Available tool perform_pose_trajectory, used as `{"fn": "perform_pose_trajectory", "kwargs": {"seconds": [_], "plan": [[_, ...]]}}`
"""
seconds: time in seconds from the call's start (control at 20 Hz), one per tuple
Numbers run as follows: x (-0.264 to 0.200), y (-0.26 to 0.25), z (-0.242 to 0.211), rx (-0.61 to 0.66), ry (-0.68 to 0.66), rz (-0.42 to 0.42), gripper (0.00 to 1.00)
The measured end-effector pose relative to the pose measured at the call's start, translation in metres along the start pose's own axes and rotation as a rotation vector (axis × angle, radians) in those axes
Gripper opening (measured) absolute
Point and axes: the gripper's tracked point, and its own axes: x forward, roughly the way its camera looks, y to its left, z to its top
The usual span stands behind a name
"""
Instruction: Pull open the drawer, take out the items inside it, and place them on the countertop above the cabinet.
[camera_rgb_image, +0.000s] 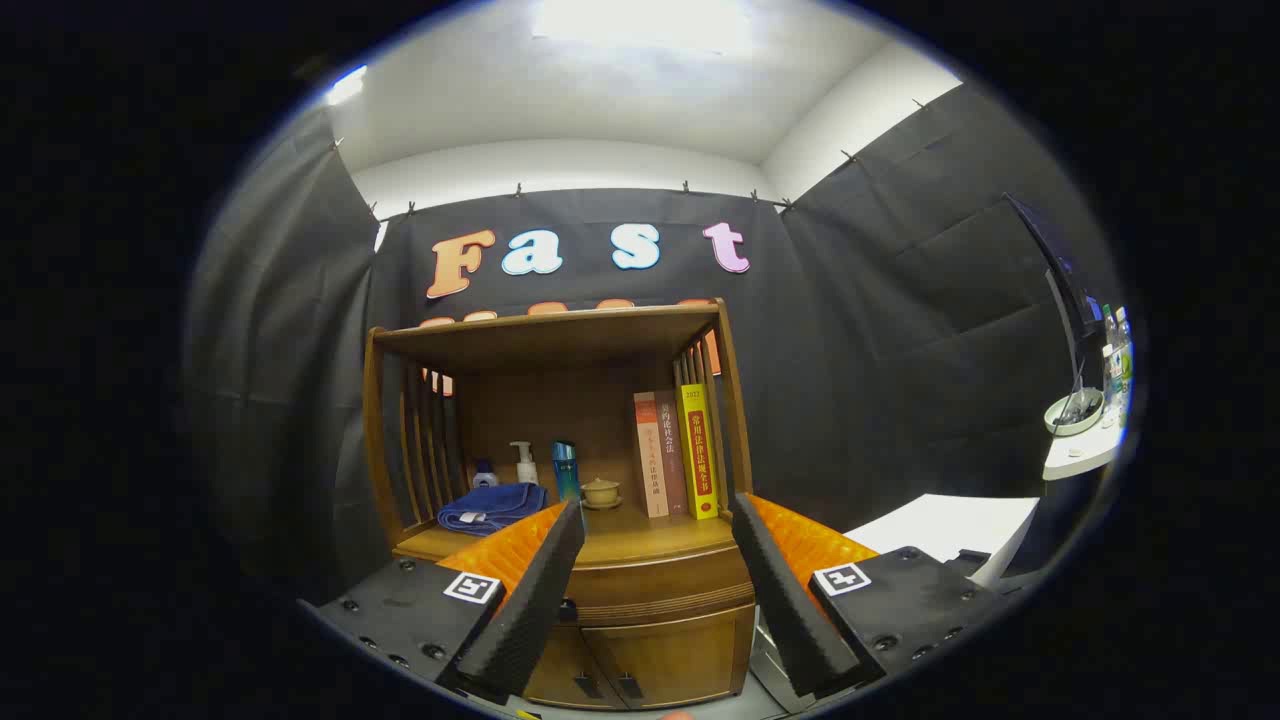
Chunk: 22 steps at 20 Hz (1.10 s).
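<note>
Gripper: seen at lower centre of frame; fingers spread wide apart, nothing held between them.
Left finger: black ribbed pad with orange backing, lower left of centre, overlapping the cabinet's front left.
Right finger: matching black pad with orange backing, lower right of centre, overlapping the cabinet's right edge.
Wooden cabinet: centre of frame, beyond the fingers, backed against the black cloth wall.
Drawer: found shut, centre-low in frame, in the gap between the two fingers, directly under the countertop; contents hidden.
Lower doors: two, closed, below the drawer at bottom centre.
Countertop: wooden surface above the drawer, under the cabinet's open shelf hood.
Blue towel: folded, left side of countertop, just above the left finger.
Pump bottle: white, upright, behind the towel.
Blue bottle: upright, right of the pump bottle.
Lidded cup: small, tan, on a saucer, mid-countertop.
Books: three, upright, right side of countertop; yellow one outermost.
White table: lower right of frame, beside the right finger.
</note>
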Motion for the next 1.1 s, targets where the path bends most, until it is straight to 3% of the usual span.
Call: {"fn": "perform_pose_trajectory", "kwargs": {"seconds": [1.1], "plan": [[-0.0025, -0.0005, 0.0034, 0.001, 0.0, 0.004, 0.98]]}}
